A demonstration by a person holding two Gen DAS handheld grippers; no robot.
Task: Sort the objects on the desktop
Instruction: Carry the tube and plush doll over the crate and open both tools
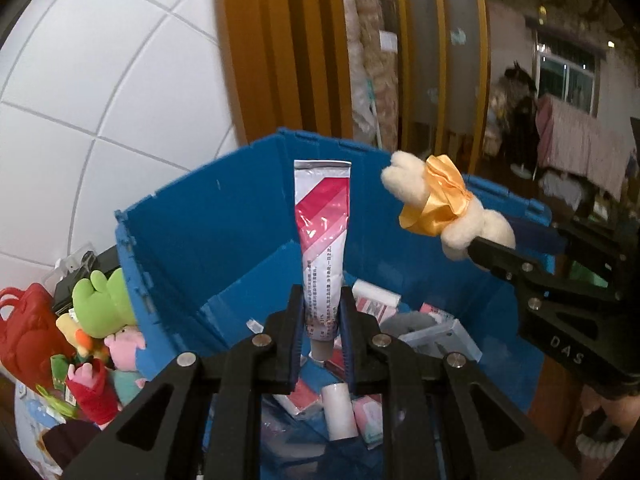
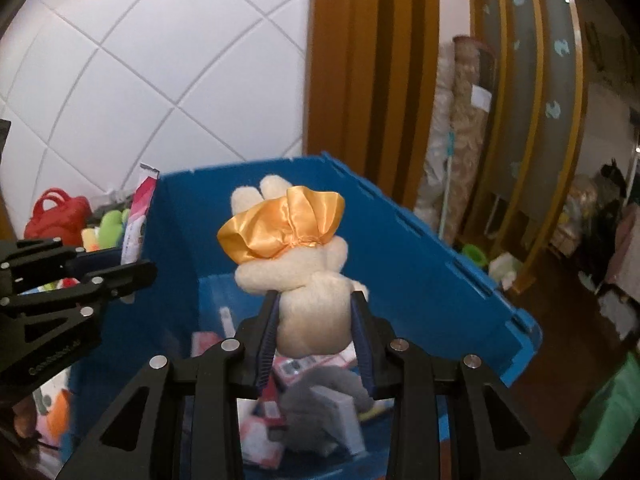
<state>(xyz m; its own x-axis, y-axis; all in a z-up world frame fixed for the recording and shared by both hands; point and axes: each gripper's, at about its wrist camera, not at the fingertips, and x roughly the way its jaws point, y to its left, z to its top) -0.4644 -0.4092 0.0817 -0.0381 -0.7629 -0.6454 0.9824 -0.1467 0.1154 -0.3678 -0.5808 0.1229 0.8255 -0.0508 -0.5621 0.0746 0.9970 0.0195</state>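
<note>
Several small boxes and a white roll litter the blue crate; above it, the left gripper pinches a red-striped tube, the right gripper clamps a cream plush with an orange bow.

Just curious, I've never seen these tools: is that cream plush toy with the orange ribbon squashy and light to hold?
Probably squashy: the plush toy bulges between the right gripper jaws. Likely light, since it juts out unsupported above the blue bin. The fuzzy fabric should resist slipping.
</note>
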